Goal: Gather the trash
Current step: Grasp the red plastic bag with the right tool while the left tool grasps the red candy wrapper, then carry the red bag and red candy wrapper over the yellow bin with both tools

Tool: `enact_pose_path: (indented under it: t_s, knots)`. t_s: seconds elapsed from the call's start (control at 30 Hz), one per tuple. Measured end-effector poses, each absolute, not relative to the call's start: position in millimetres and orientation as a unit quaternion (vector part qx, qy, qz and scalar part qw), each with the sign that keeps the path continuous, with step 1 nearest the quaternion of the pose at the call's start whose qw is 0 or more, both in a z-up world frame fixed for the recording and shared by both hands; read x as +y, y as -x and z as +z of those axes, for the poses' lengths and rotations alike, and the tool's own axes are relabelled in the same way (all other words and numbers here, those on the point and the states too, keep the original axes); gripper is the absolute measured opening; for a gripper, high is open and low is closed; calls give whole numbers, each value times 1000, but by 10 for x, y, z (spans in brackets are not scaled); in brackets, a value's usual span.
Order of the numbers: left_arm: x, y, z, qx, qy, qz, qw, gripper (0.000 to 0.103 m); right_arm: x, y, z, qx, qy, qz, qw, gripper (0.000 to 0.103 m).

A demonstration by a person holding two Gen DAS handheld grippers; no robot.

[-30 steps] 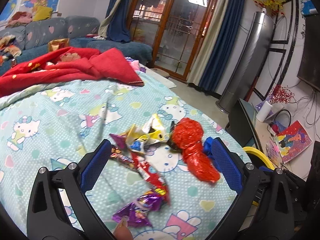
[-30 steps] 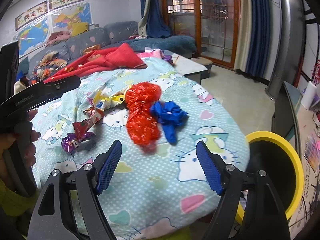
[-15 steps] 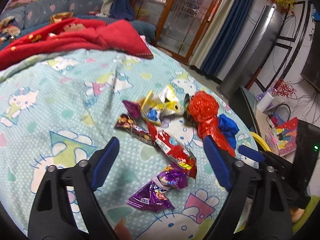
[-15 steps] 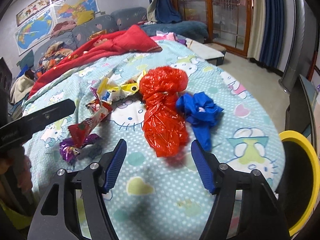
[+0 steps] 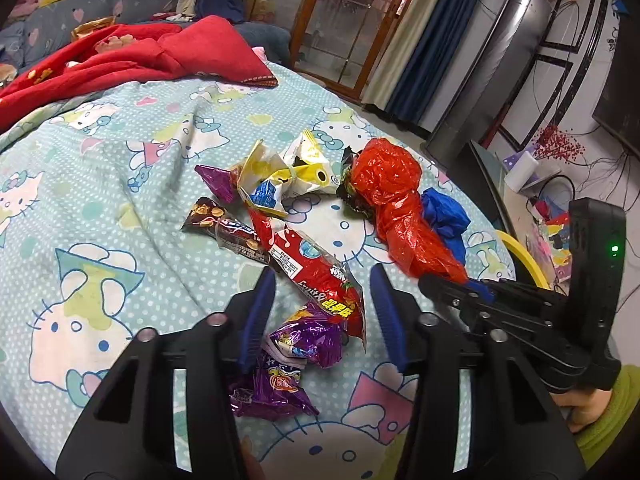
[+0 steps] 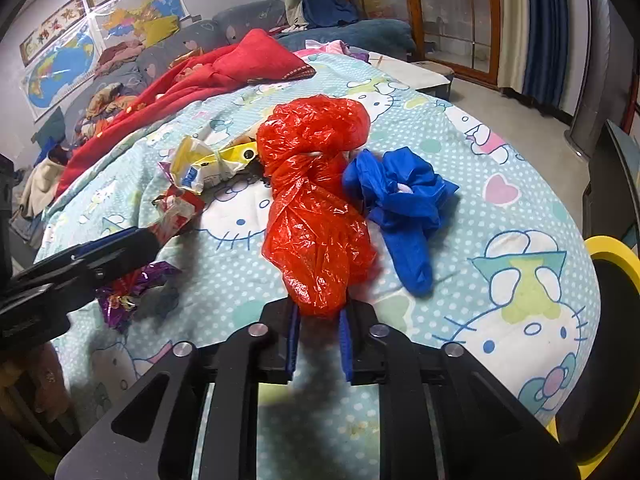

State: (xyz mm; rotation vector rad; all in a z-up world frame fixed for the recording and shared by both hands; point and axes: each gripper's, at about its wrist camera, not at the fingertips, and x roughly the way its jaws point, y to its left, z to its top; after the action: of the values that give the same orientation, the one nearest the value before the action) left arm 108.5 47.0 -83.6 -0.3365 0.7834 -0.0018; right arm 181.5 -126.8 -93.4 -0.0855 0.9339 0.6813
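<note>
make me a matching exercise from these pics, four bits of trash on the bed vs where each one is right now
Things:
1. red plastic bag
2. blue plastic bag
3. purple foil wrapper
4. yellow and white wrapper

Places:
A. between the closing jaws of the left gripper
B. tail end between the closing jaws of the right gripper
C. beyond the red snack packet, by the red bag's rounded end
D. beside the red bag, toward the yellow-rimmed bin

Pairs: 1-B, 2-D, 3-A, 4-C
</note>
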Motion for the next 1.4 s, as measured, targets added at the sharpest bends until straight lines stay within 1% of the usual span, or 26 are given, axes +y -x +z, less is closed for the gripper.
enact_pose_path:
  t_s: [0.07,0.2,0.27,0.47,1.0,1.4]
  knots:
    - [468,-1086,-839,381,164,-1,910,27,-1273,-1785,-926,442,40,327,834,14]
    - [481,-1071,-834,380,167,-2,910,21,-1256,-1715,-920,443,42,339,829,12]
    - [478,-1062,-825,379,167,-4,910,15,-1246,-1678,-907,442,44,344,827,11]
    - [484,-1031,-785,374,171,-12,912,9,-1214,-1559,-850,439,51,364,820,10]
    - [497,-910,-432,327,177,-30,928,8,-1225,-1230,-497,406,56,422,809,9]
    - [430,-820,-250,305,170,-40,936,8,-1412,-1214,-121,368,19,433,823,8]
